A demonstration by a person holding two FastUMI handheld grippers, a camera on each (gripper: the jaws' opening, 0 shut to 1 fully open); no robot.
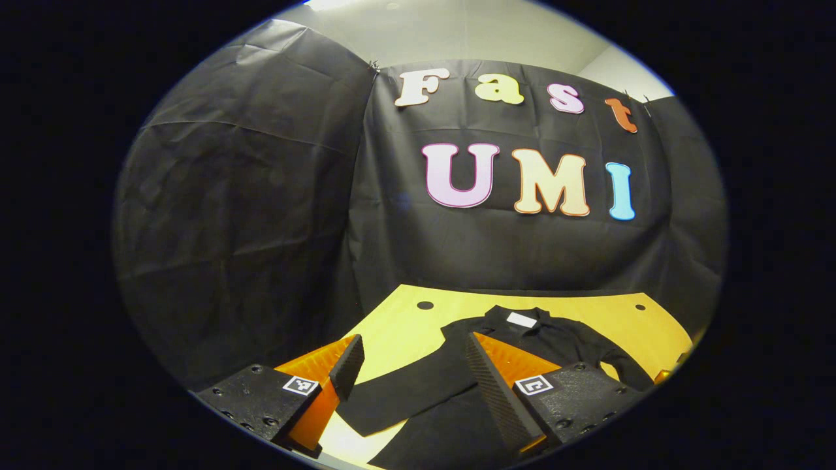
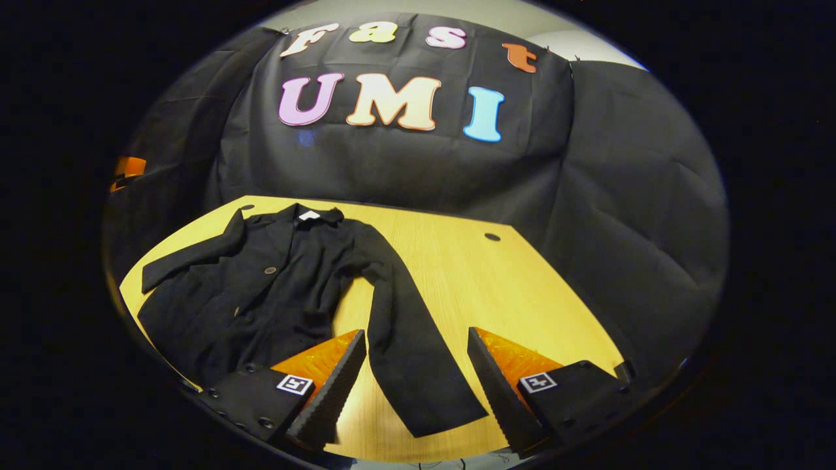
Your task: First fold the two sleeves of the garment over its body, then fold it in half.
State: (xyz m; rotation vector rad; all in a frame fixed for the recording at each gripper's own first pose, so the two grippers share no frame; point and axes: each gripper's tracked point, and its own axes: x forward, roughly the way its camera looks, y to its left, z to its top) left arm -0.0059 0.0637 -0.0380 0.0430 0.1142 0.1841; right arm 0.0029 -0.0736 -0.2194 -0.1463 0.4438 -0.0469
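Note:
A black jacket (image 2: 261,294) lies flat and face up on the yellow table (image 2: 496,287), its collar toward the booth wall and both sleeves spread out to the sides. In the right gripper view, one long sleeve (image 2: 408,339) runs down toward me and passes between the fingers of my right gripper (image 2: 415,385), which stands open over its cuff end. In the left gripper view, the other sleeve (image 1: 405,388) lies slanted between the fingers of my left gripper (image 1: 418,385), also open. The collar with a white label (image 1: 522,320) is farther back.
Black cloth walls close the booth behind and to both sides of the table. The tabletop (image 1: 405,326) has small dark holes (image 1: 425,305) near its far corners. An orange object (image 2: 127,166) shows at the left edge of the right gripper view.

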